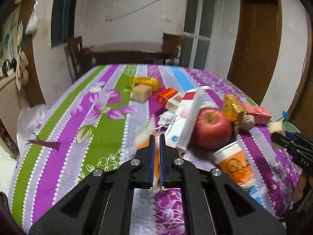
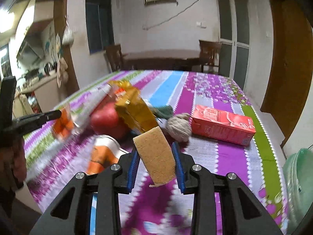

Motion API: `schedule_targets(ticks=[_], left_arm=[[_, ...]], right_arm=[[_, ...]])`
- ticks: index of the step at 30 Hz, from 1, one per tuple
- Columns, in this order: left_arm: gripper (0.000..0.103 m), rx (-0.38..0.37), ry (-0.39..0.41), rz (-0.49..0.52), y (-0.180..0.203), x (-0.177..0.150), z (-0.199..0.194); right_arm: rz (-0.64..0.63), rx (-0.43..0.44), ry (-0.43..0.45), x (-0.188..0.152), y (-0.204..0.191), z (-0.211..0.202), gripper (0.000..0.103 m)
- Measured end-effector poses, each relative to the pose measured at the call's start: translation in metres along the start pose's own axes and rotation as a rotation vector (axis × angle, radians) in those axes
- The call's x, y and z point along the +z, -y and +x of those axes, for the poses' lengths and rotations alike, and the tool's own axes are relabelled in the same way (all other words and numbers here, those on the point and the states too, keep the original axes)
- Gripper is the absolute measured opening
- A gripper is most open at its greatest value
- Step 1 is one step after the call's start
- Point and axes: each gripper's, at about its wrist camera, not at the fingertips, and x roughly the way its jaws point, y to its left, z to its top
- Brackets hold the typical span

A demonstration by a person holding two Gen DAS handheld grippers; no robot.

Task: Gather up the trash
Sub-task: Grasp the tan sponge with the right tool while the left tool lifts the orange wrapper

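My left gripper [image 1: 156, 137] is shut on a flattened orange and white paper cup [image 1: 144, 135], held above the striped tablecloth [image 1: 93, 121]; it also shows in the right wrist view [image 2: 63, 124]. My right gripper [image 2: 155, 146] is shut on a tan sponge block [image 2: 156, 156], which also shows in the left wrist view [image 1: 276, 127]. Another orange paper cup [image 1: 234, 164] lies on its side by a red apple [image 1: 212, 127]. Boxes lie around: a white one [image 1: 185, 121], a yellow one [image 2: 135, 109], a red one [image 2: 223, 125].
A second tan block [image 1: 141, 93], a yellow wrapper [image 1: 145, 81], a ball of twine [image 2: 179, 127] and white string [image 1: 166, 117] lie on the table. A green plastic bag [image 2: 299, 186] hangs at the right table edge. A white bag [image 1: 31, 117] sits at the left edge.
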Motion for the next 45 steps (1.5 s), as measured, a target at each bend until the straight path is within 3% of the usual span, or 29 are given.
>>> schedule_targets(ticks=[5, 7, 9, 10, 12, 13, 18, 23, 25, 27, 30, 37, 45], left_arm=[[0.0, -0.017, 0.033, 0.049, 0.021, 0.003, -0.015], [0.004, -0.048, -0.034, 0.028, 0.012, 0.003, -0.009], [0.009, -0.001, -0.012, -0.014, -0.01, -0.003, -0.014], [0.017, 0.018, -0.034, -0.033, -0.021, -0.007, -0.014], [0.069, 0.012, -0.074, -0.072, -0.036, -0.015, -0.009], [0.074, -0.003, -0.085, -0.072, -0.038, -0.018, -0.006], [0.075, -0.093, -0.163, -0.039, -0.027, -0.024, 0.012], [0.074, -0.008, -0.215, 0.081, -0.006, -0.024, 0.038], [0.066, -0.001, -0.228, 0.099, -0.004, -0.023, 0.043], [0.043, 0.006, -0.265, 0.111, -0.003, -0.024, 0.053], [0.039, 0.007, -0.268, 0.102, -0.005, -0.024, 0.053], [0.036, 0.012, -0.197, 0.083, -0.006, -0.025, 0.036], [0.036, 0.005, 0.023, 0.08, 0.03, -0.012, -0.02]], right_arm=[[0.004, -0.012, 0.024, 0.003, -0.012, -0.012, 0.033], [0.004, -0.009, 0.013, 0.0, -0.011, -0.015, 0.034], [-0.003, -0.009, 0.006, -0.005, -0.012, -0.02, 0.035], [0.003, -0.002, 0.004, -0.008, -0.009, -0.021, 0.035], [0.018, 0.018, -0.008, -0.013, -0.007, -0.018, 0.035], [0.026, 0.025, -0.017, -0.016, -0.007, -0.016, 0.036], [0.028, 0.063, -0.045, -0.022, -0.012, -0.008, 0.036], [0.047, 0.072, -0.044, -0.02, -0.009, -0.006, 0.036], [0.048, 0.074, -0.044, -0.019, -0.01, -0.005, 0.036], [0.048, 0.079, -0.045, -0.018, -0.011, -0.003, 0.036], [0.049, 0.083, -0.044, -0.017, -0.012, -0.001, 0.036], [0.045, 0.045, 0.023, -0.012, -0.017, -0.008, 0.036], [0.035, -0.043, 0.145, 0.003, -0.022, -0.033, 0.036]])
